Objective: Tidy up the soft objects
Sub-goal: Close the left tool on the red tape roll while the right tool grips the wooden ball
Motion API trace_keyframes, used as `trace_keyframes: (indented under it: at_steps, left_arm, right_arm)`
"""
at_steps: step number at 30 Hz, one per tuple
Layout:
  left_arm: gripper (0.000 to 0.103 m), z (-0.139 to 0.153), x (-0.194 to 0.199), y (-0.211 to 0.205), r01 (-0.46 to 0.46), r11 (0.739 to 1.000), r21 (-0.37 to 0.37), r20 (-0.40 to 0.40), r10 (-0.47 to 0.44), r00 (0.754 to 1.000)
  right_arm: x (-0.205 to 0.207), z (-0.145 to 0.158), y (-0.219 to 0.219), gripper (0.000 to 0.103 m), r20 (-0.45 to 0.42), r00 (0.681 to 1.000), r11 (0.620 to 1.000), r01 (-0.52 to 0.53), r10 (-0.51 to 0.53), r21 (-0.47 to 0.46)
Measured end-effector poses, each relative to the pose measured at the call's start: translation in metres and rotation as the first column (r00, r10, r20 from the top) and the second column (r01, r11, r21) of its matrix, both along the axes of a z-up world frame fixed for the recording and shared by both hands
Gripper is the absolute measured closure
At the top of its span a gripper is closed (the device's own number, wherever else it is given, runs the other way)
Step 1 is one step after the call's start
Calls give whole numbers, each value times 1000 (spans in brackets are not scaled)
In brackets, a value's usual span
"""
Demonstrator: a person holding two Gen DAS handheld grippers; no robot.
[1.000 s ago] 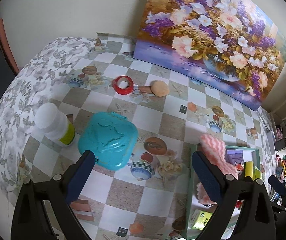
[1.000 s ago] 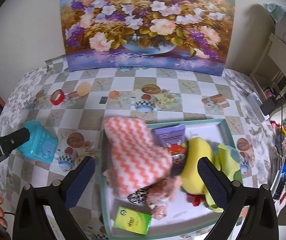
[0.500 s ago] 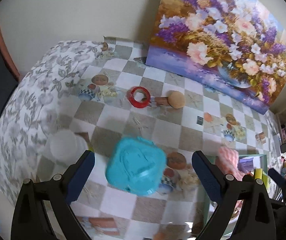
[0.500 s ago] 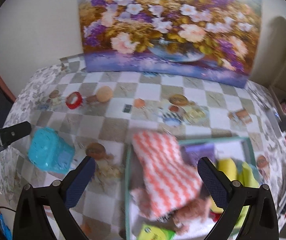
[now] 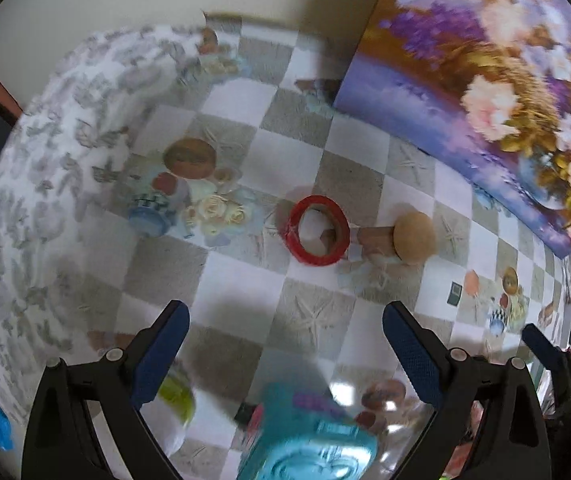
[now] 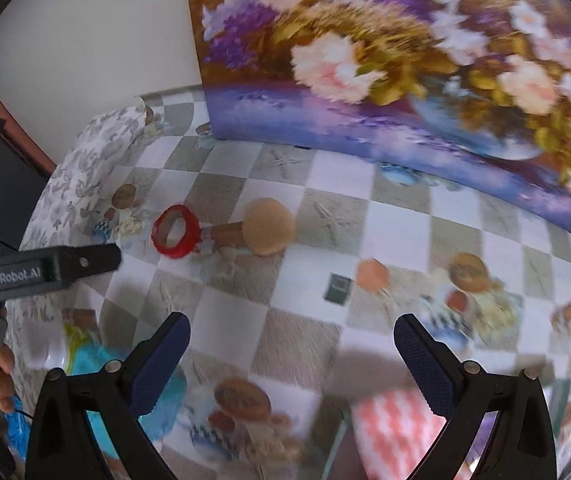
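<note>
Currently a transit or search step, by my read: both grippers are empty and aimed at the far side of the checkered tablecloth point(image 5: 241, 292), nothing soft lined up between either pair of fingers.

Left to right:
- Left gripper point(image 5: 283, 354): jaws spread wide, holding nothing, touching nothing. A teal plastic box point(image 5: 309, 444) sits blurred just below the jaws, a white bottle with green label point(image 5: 173, 412) beside its left finger.
- Mid-table, ahead of both: a red tape roll point(image 5: 316, 230), then a tan round-headed wooden piece point(image 5: 412, 237) just beside it to the right. Neither looks soft, so probably not targets.
- Right gripper point(image 6: 291, 360): jaws also spread wide, empty. The left gripper's body crosses its view at far left.
- Coral-and-white zigzag cloth point(image 6: 401, 432), the clearest soft item, lies low in the right wrist view near the right finger, at the edge of a green tray point(image 6: 343, 424). Heavy blur; can't tell what else is in the tray.

Next move, as I judge it: tip the right gripper down toward the cloth, centre the jaws over a fold, then pinch. A flat, slack cloth needs a bunched grab, not an edge nip.
</note>
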State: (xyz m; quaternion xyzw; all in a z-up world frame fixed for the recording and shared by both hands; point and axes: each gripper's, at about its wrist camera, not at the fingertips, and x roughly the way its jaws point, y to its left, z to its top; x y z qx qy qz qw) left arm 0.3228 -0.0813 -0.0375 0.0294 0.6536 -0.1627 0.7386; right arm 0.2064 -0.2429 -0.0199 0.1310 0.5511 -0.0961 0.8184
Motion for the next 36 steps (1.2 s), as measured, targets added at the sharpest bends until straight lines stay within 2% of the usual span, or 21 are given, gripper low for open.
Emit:
trace_keyframes:
  at_steps: [4, 11, 19, 21, 25, 30, 32, 33, 36]
  left_arm:
    - [6, -16, 16, -15, 11, 999, 32, -17, -10, 1000]
    - [6, -42, 34, -32, -4, 999, 34, -57, 6, 998]
    - [7, -65, 41, -49, 2, 999, 40, -81, 1, 997]
    - [16, -69, 41, -55, 7, 999, 31, -91, -4, 996]
    - [20, -71, 39, -61, 21, 998, 53, -74, -17, 997]
    - [38, -68, 42, -63, 26, 998, 63, -45, -23, 999]
    - [49, -66, 44, -64, 23, 998, 54, -34, -21, 999]
    - [49, -64, 46, -61, 21, 998, 51, -33, -20, 999]
    - [50, -62, 46, -59, 11, 999, 48, -20, -10, 1000]
  right_arm:
    - [27, -23, -3, 3, -39, 999, 1000, -9, 10, 8]
    - [56, -49, 2, 11, -68, 996, 998, -52, 50, -27]
    - [71, -63, 10, 21, -49, 995, 995, -93, 91, -42]
    - [73, -67, 12, 23, -58, 994, 994, -97, 94, -56]
    - [77, -73, 12, 31, -61, 994, 993, -96, 92, -68]
    - [81, -78, 11, 45, -59, 995, 992, -90, 85, -86]
    - [82, -78, 12, 52, -56, 995, 991, -91, 86, -93]
    - [82, -77, 12, 57, -54, 995, 992, -91, 86, -92]
    - [81, -77, 12, 59, -52, 994, 991, -96, 92, -97]
